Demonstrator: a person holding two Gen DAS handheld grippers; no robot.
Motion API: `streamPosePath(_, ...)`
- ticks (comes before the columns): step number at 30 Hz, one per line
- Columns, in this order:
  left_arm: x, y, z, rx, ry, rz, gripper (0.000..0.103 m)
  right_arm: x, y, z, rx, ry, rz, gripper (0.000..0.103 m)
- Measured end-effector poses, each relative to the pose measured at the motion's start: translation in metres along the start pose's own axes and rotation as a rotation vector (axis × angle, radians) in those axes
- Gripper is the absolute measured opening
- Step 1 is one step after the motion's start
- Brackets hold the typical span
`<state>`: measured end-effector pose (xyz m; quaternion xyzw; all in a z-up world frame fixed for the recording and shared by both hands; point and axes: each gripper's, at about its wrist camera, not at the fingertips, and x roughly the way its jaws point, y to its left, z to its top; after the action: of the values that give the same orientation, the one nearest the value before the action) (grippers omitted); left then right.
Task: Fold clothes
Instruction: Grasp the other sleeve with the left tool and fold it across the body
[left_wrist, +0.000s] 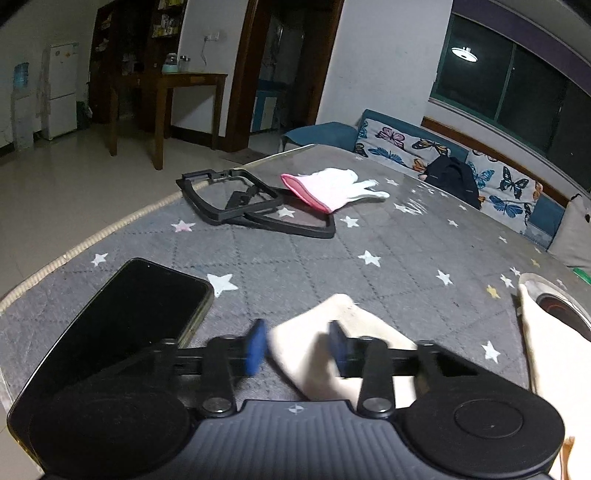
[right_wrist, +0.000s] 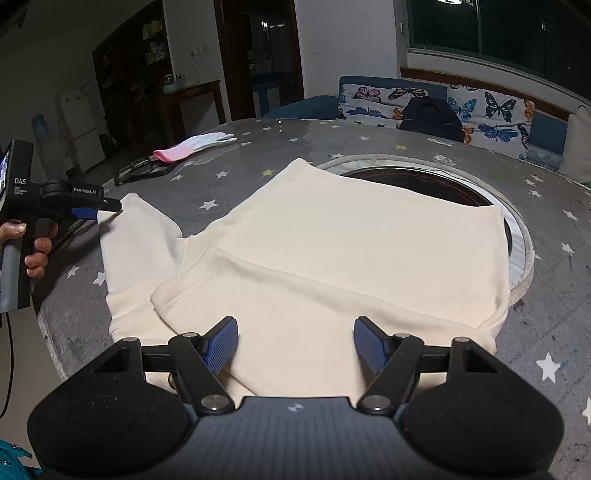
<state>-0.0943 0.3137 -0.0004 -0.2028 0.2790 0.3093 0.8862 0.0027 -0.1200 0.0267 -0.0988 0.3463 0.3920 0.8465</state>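
**Cream top partly folded, sleeve end between left jaws**

Cream knit top (right_wrist: 332, 236) lies on the grey star-print table cover (right_wrist: 461, 155), w/ the body spread over the round inset (right_wrist: 436, 181) at table centre. Near hem edge is doubled back over the body, so at least one fold sits in place; one sleeve (right_wrist: 136, 236) stretches out flat to the left, not tucked in. Judging by that, the job looks mid-way: the sleeve, and prob. a final halving, is what's left.

Left gripper (right_wrist: 110, 212) sits at the sleeve's cuff end. In the left wrist view its blue pads (left_wrist: 255, 347) stand apart w/ cream cloth between them, but that pic is blurred, so can't tell if they're nipping the cuff or just straddling it. Right gripper (right_wrist: 295, 345) hovers over the near folded edge, jaws spread wide, holding nothing.

Room & edges: phone (left_wrist: 147, 306) lies just beside the left gripper near the table rim. Black frames (left_wrist: 243, 206) and a pink-cuffed white glove (left_wrist: 332, 188) sit well apart at the far side. Open cover between them and the sleeve leaves space to swing it inward.
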Motion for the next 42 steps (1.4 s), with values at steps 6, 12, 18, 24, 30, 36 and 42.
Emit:
streamPosePath(6,-0.010,0.001,0.003,-0.063,0.009,-0.098,0.010,-0.007,-0.001,0.003,0.011,-0.025,0.000,0.072)
streamPosePath(12,-0.053,-0.033,0.010,-0.033,-0.037,-0.296,0.009,-0.019,-0.004,0.007,0.016,-0.066,-0.003,0.072)
streamPosePath(18,-0.096,-0.080,0.013,0.040,-0.059,-0.508,0.009,-0.035,-0.014,0.003,0.049,-0.105,-0.017,0.072)
streamPosePath(24,-0.120,-0.139,-0.001,0.119,-0.013,-0.687,0.009,-0.055,-0.036,-0.007,0.110,-0.139,-0.055,0.072)
streamPosePath(30,-0.130,-0.192,-0.026,0.192,0.056,-0.813,0.009,-0.075,-0.059,-0.018,0.174,-0.170,-0.098,0.071)
streamPosePath(36,-0.130,-0.232,-0.054,0.265,0.140,-0.894,0.009,-0.089,-0.076,-0.029,0.219,-0.182,-0.143,0.071)
streamPosePath(42,-0.117,-0.243,-0.084,0.352,0.254,-0.926,0.021,-0.094,-0.084,-0.034,0.243,-0.191,-0.167,0.071)
